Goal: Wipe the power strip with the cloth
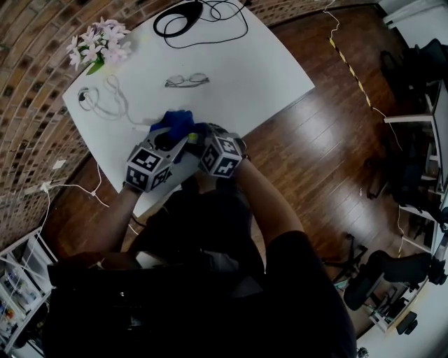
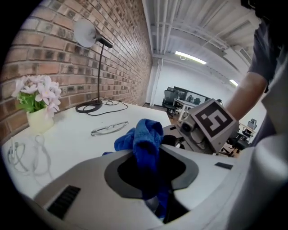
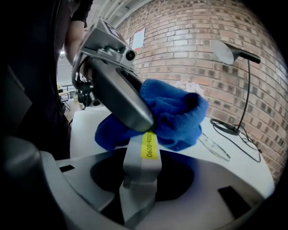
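Power strip (image 3: 140,164): likely stiff, light, smooth plastic bar, pinched by one end in right hand-held gripper (image 3: 138,188) above tabletop (image 2: 67,134); cloth (image 2: 146,139): soft, limp, bunched, clamped in left hand-held gripper (image 2: 153,188) against strip's far end.

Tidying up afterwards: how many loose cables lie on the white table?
2. A black lamp cable coils at the far end, and a white cable lies beside the flowers. More may be hidden under the blue cloth.
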`<action>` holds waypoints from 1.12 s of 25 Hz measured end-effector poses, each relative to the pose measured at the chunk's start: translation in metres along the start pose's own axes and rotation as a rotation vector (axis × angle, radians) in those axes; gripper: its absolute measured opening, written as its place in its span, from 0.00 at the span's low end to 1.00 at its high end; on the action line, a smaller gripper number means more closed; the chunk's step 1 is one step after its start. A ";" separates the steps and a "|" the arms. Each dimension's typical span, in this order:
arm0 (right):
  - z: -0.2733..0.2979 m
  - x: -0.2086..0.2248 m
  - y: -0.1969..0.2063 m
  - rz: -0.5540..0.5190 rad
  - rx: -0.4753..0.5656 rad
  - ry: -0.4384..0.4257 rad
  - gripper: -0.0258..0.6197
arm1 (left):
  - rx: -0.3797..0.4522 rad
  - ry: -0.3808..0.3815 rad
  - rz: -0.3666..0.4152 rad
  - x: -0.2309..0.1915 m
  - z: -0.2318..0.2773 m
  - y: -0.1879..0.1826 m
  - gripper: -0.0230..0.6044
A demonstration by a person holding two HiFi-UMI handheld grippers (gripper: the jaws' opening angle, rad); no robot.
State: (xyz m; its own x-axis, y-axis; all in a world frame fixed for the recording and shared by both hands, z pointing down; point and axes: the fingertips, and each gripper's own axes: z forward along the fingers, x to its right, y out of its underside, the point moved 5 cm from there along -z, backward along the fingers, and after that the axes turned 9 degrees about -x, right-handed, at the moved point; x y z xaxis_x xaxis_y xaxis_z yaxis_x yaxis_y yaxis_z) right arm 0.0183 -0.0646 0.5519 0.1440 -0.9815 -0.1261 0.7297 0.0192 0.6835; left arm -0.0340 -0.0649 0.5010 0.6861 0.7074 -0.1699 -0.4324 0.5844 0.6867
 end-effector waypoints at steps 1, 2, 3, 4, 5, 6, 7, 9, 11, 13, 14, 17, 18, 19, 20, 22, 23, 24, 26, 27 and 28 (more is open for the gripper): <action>0.000 0.000 0.000 0.001 -0.002 -0.001 0.30 | 0.000 -0.012 -0.014 -0.006 -0.004 0.002 0.21; -0.001 0.000 0.001 0.001 -0.004 -0.002 0.30 | 0.001 -0.026 -0.023 -0.011 -0.008 0.004 0.21; -0.001 0.000 0.001 0.002 -0.006 -0.003 0.30 | 0.000 -0.043 -0.027 -0.017 -0.012 0.006 0.21; -0.001 0.000 0.001 0.003 -0.006 -0.004 0.30 | 0.001 -0.062 -0.029 -0.023 -0.016 0.010 0.21; -0.001 0.000 0.001 0.004 -0.007 -0.004 0.30 | 0.002 -0.082 -0.034 -0.029 -0.020 0.013 0.21; -0.001 0.000 0.001 0.006 -0.006 -0.005 0.30 | 0.004 -0.100 -0.044 -0.035 -0.024 0.015 0.21; -0.001 0.000 0.000 0.007 -0.005 -0.005 0.30 | 0.008 -0.117 -0.059 -0.041 -0.029 0.018 0.21; -0.001 0.001 0.000 0.007 -0.006 -0.003 0.30 | 0.018 -0.147 -0.091 -0.053 -0.038 0.023 0.21; 0.000 0.001 0.001 0.004 -0.012 -0.004 0.30 | 0.020 -0.169 -0.111 -0.062 -0.045 0.029 0.21; -0.001 0.000 0.001 0.007 -0.015 -0.006 0.30 | 0.018 -0.182 -0.113 -0.066 -0.049 0.032 0.21; -0.001 0.000 0.001 0.009 -0.015 -0.006 0.30 | 0.018 -0.186 -0.113 -0.067 -0.050 0.033 0.21; -0.001 0.001 0.001 0.015 -0.015 -0.004 0.30 | 0.021 -0.196 -0.104 -0.069 -0.052 0.034 0.21; -0.001 0.001 0.001 0.016 -0.015 -0.005 0.30 | 0.020 -0.201 -0.100 -0.070 -0.052 0.034 0.21; -0.001 0.001 0.000 0.017 -0.017 -0.006 0.30 | 0.019 -0.207 -0.097 -0.072 -0.053 0.035 0.21; -0.001 0.001 0.000 0.019 -0.018 -0.009 0.30 | 0.019 -0.213 -0.096 -0.073 -0.054 0.035 0.21; -0.002 0.003 -0.001 0.023 -0.021 -0.011 0.30 | 0.023 -0.224 -0.101 -0.077 -0.057 0.036 0.21; -0.002 0.003 -0.001 0.027 -0.024 -0.013 0.30 | 0.026 -0.228 -0.105 -0.078 -0.058 0.036 0.21; -0.002 0.004 -0.001 0.034 -0.027 -0.016 0.30 | 0.028 -0.232 -0.108 -0.079 -0.059 0.037 0.21; -0.001 0.004 -0.001 0.063 -0.035 -0.026 0.31 | 0.031 -0.241 -0.112 -0.079 -0.060 0.039 0.21; -0.001 0.005 -0.001 0.081 -0.044 -0.031 0.31 | 0.033 -0.244 -0.115 -0.079 -0.060 0.039 0.21; -0.002 0.005 0.000 0.094 -0.057 -0.034 0.31 | 0.035 -0.245 -0.117 -0.080 -0.060 0.039 0.21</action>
State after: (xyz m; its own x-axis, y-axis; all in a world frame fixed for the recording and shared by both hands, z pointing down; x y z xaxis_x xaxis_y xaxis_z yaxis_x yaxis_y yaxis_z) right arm 0.0201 -0.0693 0.5497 0.1916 -0.9807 -0.0384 0.7512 0.1213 0.6489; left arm -0.1407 -0.0744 0.4993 0.8535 0.5155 -0.0764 -0.3238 0.6394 0.6974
